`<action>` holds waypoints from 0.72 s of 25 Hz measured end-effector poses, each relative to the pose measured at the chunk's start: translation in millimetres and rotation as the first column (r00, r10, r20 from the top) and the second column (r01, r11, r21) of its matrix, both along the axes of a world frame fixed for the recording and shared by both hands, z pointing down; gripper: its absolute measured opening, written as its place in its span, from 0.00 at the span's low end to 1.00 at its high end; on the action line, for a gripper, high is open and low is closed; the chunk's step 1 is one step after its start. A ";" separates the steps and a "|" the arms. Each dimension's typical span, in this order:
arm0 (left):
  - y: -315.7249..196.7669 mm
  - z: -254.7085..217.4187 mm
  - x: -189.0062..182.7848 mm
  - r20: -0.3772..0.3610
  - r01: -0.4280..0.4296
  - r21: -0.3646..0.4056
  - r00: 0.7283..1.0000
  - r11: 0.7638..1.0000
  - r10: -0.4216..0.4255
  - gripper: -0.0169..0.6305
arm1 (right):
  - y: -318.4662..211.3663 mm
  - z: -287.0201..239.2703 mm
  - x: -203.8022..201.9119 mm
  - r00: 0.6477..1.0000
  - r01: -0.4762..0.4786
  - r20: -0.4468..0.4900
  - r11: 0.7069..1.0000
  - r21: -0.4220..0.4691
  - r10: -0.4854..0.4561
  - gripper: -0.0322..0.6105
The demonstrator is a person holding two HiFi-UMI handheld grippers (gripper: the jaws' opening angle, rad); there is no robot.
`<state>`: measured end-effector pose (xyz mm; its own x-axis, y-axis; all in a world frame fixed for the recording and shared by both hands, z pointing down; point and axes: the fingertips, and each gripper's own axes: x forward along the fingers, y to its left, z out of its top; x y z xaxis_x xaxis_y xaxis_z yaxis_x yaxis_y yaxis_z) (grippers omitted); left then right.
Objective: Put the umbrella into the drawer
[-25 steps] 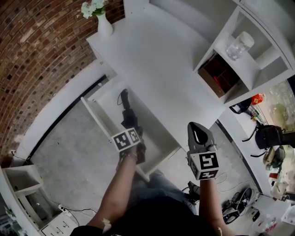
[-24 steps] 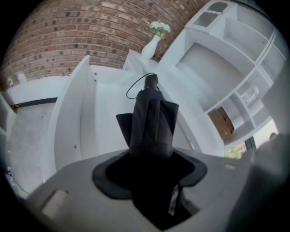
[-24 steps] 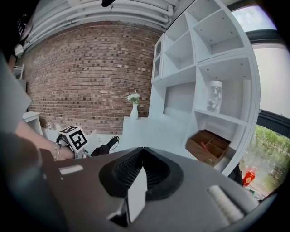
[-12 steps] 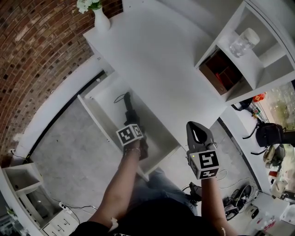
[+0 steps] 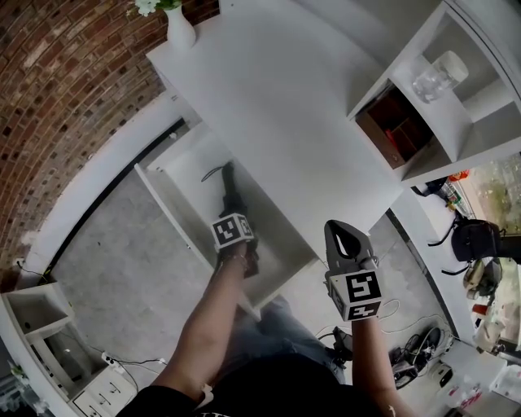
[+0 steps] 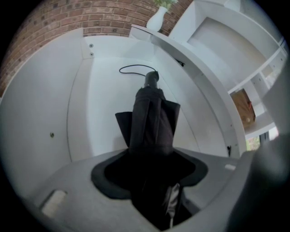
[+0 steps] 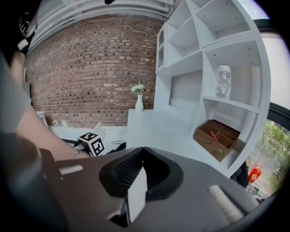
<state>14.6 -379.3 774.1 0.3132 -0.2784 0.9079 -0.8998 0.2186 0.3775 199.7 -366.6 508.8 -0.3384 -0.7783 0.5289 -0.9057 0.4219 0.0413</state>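
Note:
A folded black umbrella (image 5: 229,189) (image 6: 152,118) lies lengthwise over the floor of the open white drawer (image 5: 167,208) (image 6: 102,108) under the desk top. Its handle and wrist loop (image 6: 136,69) point toward the drawer's back. My left gripper (image 5: 233,218) (image 6: 152,156) is shut on the umbrella's near end and points steeply down into the drawer. My right gripper (image 5: 345,238) (image 7: 141,154) hangs in the air off the desk's front edge, shut with nothing in it.
A white vase of flowers (image 5: 179,24) stands at the desk's far corner by the brick wall. On the right, a white shelf unit holds a glass jar (image 5: 438,75) and a wooden box (image 5: 397,126). A small white cabinet (image 5: 41,326) stands lower left; bags and cables (image 5: 468,244) lie at the right.
My left gripper has gone down into the drawer with the umbrella, which now lies lower and flatter. The right gripper has sunk a little.

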 end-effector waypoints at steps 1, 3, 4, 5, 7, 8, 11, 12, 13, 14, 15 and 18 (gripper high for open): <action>0.3 2.6 0.3 0.002 -0.004 -0.007 1.000 1.000 0.004 0.42 | 0.8 0.8 0.4 1.000 -0.002 -0.001 1.000 -0.002 0.002 0.05; 0.6 5.8 1.4 0.007 -0.006 -0.018 1.000 1.000 0.006 0.42 | 2.9 1.9 1.4 1.000 -0.008 -0.002 1.000 -0.005 0.008 0.05; 0.5 6.3 1.7 0.011 -0.006 -0.021 1.000 1.000 0.006 0.42 | 4.0 2.4 1.8 1.000 -0.010 -0.001 1.000 -0.006 0.010 0.05; 0.6 6.5 2.0 0.014 -0.008 -0.021 1.000 1.000 0.008 0.42 | 5.1 2.8 1.9 1.000 -0.012 -0.001 1.000 -0.008 0.012 0.05; 0.8 5.4 3.1 0.009 -0.019 -0.015 1.000 1.000 0.019 0.44 | 7.7 3.3 1.5 1.000 -0.016 0.002 1.000 -0.011 0.016 0.05; 0.4 4.1 4.1 0.003 -0.025 -0.008 1.000 1.000 0.025 0.46 | 9.0 3.2 0.8 1.000 -0.017 0.004 1.000 -0.012 0.017 0.05; -2.2 -2.7 7.3 -0.014 -0.044 0.014 0.999 0.999 0.044 0.56 | 11.8 1.1 -3.7 1.000 -0.017 0.009 1.000 -0.009 0.017 0.05; -2.4 -5.7 8.0 -0.019 -0.054 0.019 0.998 0.998 0.054 0.57 | 12.7 -0.2 -5.8 1.000 -0.015 0.010 1.000 -0.007 0.015 0.05; -2.2 -9.0 8.6 -0.023 -0.064 0.025 0.998 0.998 0.065 0.58 | 13.6 -1.6 -8.3 1.000 -0.013 0.011 1.000 -0.003 0.013 0.05; -2.2 -12.7 8.9 -0.026 -0.074 0.033 0.997 0.997 0.075 0.58 | 14.5 -3.2 -10.9 1.000 -0.011 0.012 1.000 0.000 0.011 0.05; -2.4 -16.7 8.9 -0.027 -0.083 0.042 0.996 0.996 0.084 0.58 | 15.1 -5.0 -13.4 1.000 -0.008 0.013 1.000 0.005 0.008 0.05; -3.4 -30.2 8.4 -0.031 -0.097 0.069 0.995 0.993 0.099 0.58 | 16.9 -11.5 -19.6 1.000 -0.007 0.015 1.000 0.020 0.007 0.05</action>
